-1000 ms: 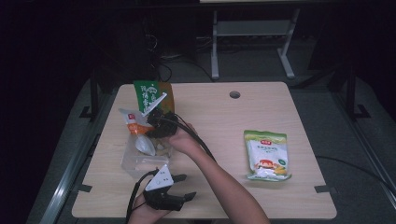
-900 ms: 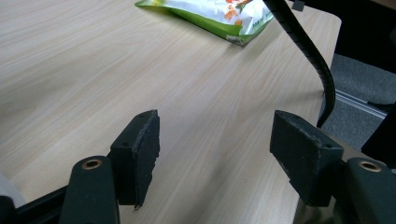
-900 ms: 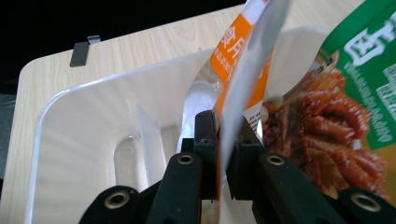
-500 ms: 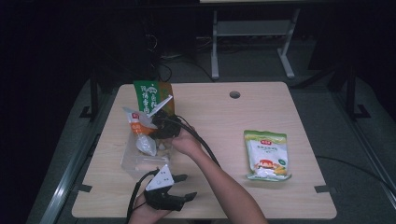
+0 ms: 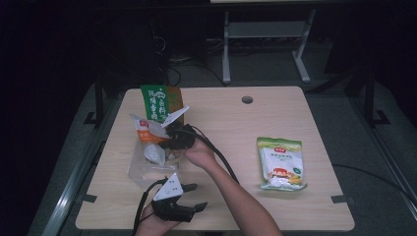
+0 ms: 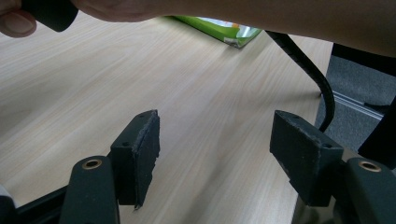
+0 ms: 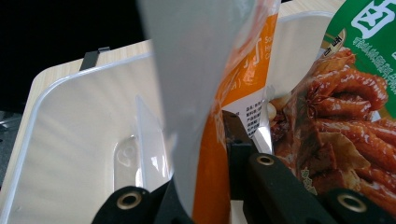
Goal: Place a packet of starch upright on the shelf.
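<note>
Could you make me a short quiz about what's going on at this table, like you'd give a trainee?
1. True or false: the right gripper is shut on the orange-and-white packet.
2. Which packet lies alone, apart from the others? A) the green-topped packet B) the green packet with sausages C) the orange-and-white packet
3. Fill in: the left gripper has its jaws ____, with bare table between them.

Key: 1 true. It pinches the packet over the clear plastic tray. 2 A, lying flat by itself toward the table's right side. 3 open.
</note>
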{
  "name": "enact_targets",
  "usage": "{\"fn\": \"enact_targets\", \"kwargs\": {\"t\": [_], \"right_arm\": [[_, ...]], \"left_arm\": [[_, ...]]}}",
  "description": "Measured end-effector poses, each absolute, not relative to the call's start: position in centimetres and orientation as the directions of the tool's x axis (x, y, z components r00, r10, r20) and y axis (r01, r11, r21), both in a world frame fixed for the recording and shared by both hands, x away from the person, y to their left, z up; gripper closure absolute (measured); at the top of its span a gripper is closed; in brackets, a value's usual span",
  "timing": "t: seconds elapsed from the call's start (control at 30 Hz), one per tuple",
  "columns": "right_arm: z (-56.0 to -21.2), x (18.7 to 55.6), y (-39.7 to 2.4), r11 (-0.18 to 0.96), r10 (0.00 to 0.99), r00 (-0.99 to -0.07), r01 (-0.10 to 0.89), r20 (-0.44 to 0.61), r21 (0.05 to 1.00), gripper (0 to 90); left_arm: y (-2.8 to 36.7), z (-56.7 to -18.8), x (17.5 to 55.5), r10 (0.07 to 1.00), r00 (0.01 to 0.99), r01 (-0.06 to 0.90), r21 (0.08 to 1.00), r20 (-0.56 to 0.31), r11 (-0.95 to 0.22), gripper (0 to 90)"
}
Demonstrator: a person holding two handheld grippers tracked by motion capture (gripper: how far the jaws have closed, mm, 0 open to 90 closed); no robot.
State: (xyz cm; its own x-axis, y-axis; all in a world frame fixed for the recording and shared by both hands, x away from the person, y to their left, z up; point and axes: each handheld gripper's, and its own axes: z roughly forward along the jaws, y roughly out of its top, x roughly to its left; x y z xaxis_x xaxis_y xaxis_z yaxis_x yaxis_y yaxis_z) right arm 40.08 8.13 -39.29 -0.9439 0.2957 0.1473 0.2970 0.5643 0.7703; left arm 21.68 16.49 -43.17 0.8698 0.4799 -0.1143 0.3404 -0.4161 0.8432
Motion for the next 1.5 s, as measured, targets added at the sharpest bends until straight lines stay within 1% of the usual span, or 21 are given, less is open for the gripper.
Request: {"fn": "enact_targets", "kwargs": {"t": [0.1,0.37,0.4,0.47,0.67,0.9,0.97,1.03,1.1,1.2,1.4,1.5], "right_arm": [[-39.3,40.2,8.0,0.562,0.282,-0.948,0.290,0.150,0.775,88.8],[-39.6,40.2,7.6,0.565,0.285,-0.946,0.297,0.155,0.770,89.3],[-39.7,40.1,7.6,0.556,0.289,-0.941,0.315,0.176,0.769,89.3],[-39.9,40.3,7.4,0.557,0.292,-0.943,0.304,0.161,0.773,89.2],[-40.6,40.4,6.9,0.536,0.296,-0.931,0.346,0.212,0.770,89.2],[-40.8,40.6,6.7,0.525,0.295,-0.926,0.361,0.233,0.770,88.7],[-40.8,40.6,6.6,0.521,0.295,-0.926,0.364,0.237,0.772,86.6],[-40.7,40.7,6.4,0.506,0.299,-0.918,0.384,0.260,0.773,81.3],[-40.6,40.6,6.3,0.503,0.301,-0.916,0.388,0.265,0.772,79.8],[-40.4,40.5,6.1,0.501,0.306,-0.918,0.381,0.253,0.777,74.9],[-39.7,40.4,5.3,0.482,0.304,-0.912,0.396,0.275,0.782,71.1],[-39.6,40.3,5.0,0.491,0.301,-0.918,0.382,0.259,0.783,73.7]], "left_arm": [[16.5,-43.2,21.7,0.480,0.870,0.342,0.842,-0.116,-0.417,33.2],[16.5,-43.0,21.7,0.479,0.871,0.337,0.841,-0.107,-0.424,33.2],[16.6,-43.0,21.7,0.481,0.870,0.338,0.842,-0.109,-0.421,33.2],[16.6,-43.0,21.7,0.486,0.867,0.340,0.846,-0.113,-0.410,33.2],[16.6,-43.0,21.8,0.485,0.867,0.342,0.844,-0.114,-0.413,33.3],[16.5,-43.1,21.8,0.481,0.870,0.339,0.844,-0.112,-0.416,33.3],[16.5,-43.0,21.8,0.482,0.869,0.340,0.844,-0.113,-0.414,33.3],[16.6,-43.0,21.8,0.482,0.869,0.339,0.845,-0.113,-0.413,33.3],[16.6,-43.0,21.9,0.481,0.869,0.338,0.846,-0.113,-0.413,33.3],[16.6,-43.0,21.9,0.482,0.868,0.343,0.845,-0.118,-0.411,33.3],[16.5,-42.9,22.0,0.482,0.869,0.340,0.846,-0.115,-0.411,33.3],[16.5,-43.0,22.0,0.482,0.869,0.339,0.847,-0.114,-0.410,33.3]]}}
